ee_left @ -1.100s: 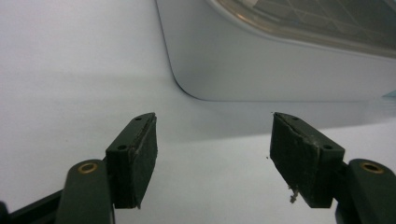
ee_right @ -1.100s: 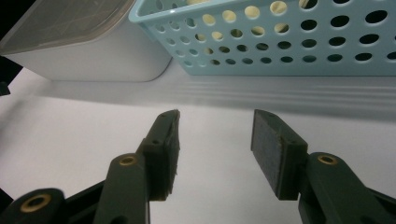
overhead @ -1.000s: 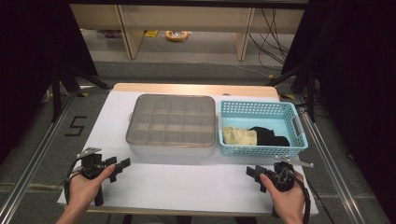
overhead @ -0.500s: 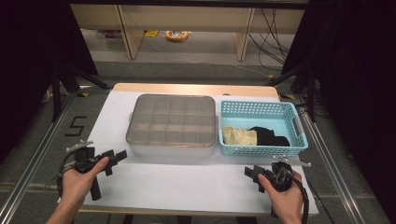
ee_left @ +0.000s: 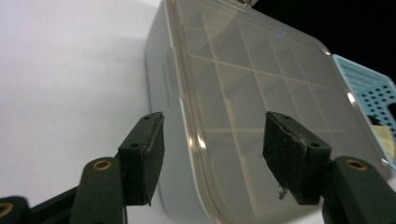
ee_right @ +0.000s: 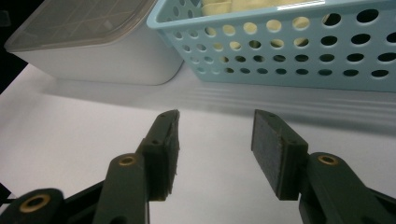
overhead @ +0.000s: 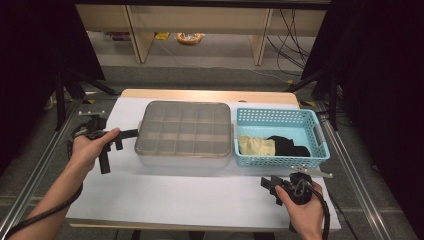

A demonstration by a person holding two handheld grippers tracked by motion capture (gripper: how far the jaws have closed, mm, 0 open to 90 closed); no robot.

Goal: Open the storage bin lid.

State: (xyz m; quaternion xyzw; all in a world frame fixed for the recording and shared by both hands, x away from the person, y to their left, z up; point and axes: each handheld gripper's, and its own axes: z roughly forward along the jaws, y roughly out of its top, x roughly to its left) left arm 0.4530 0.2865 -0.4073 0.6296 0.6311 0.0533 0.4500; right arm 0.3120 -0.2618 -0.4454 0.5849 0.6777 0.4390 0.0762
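A white table sits in a dark room, with wooden shelves and cables on the floor far behind it. The left gripper is up at the left end of the box, and a hand holds it there. Its jaws stand wide apart and have just been closing a little, but nothing is pinched between them. In the left gripper view the left gripper has one pad out past the box's side and the other over the lid, so the edge of the lid lies between them. The pads do not press on it. The lid is see-through and still on, and you can see little square rooms under it. Just beside the box, on its right, sits a blue basket with a yellow cloth and a black cloth inside. The right gripper rests low near the front of the table, in front of the basket, well apart from the box. In the right gripper view the right gripper is open too, with only bare table between its pads. I think the job right now is getting hold of the lid to open the box. Next, the left gripper likely needs to slide in a bit more, squeeze the lid's rim, and lift it gently so it does not slip.
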